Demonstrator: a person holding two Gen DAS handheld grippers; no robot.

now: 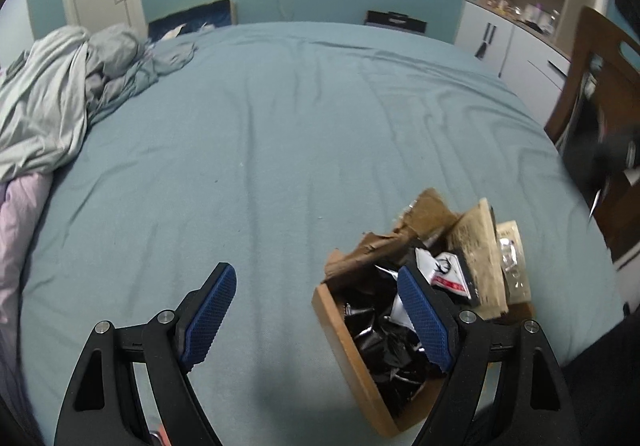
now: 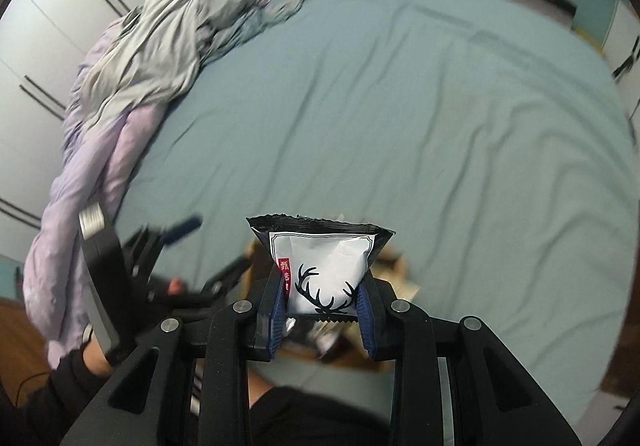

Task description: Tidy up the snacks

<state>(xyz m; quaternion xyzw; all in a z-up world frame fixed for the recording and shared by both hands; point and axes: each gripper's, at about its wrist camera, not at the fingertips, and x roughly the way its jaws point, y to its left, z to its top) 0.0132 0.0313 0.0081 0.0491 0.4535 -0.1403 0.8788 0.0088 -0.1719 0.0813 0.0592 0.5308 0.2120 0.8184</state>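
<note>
Now right gripper [image 2: 322,304] clamps antler-print snack packet [image 2: 324,270], lower centre, lifted above cardboard box [image 1: 344,330]. Left gripper [image 1: 316,320] fingers apart, empty. Next, you likely carry packet clear, set on bedsheet [image 1: 280,126].

The cardboard box [image 1: 352,338] is partly hidden behind the left gripper's right finger [image 1: 424,320], so the packets under it cannot be counted. Beside the box, the chair [image 1: 600,86] is blurred and cut by the frame edge. In the right wrist view the snack packet [image 2: 324,270] covers most of the box [image 2: 400,266], and the left gripper [image 2: 168,246] beside it is smeared.
</note>
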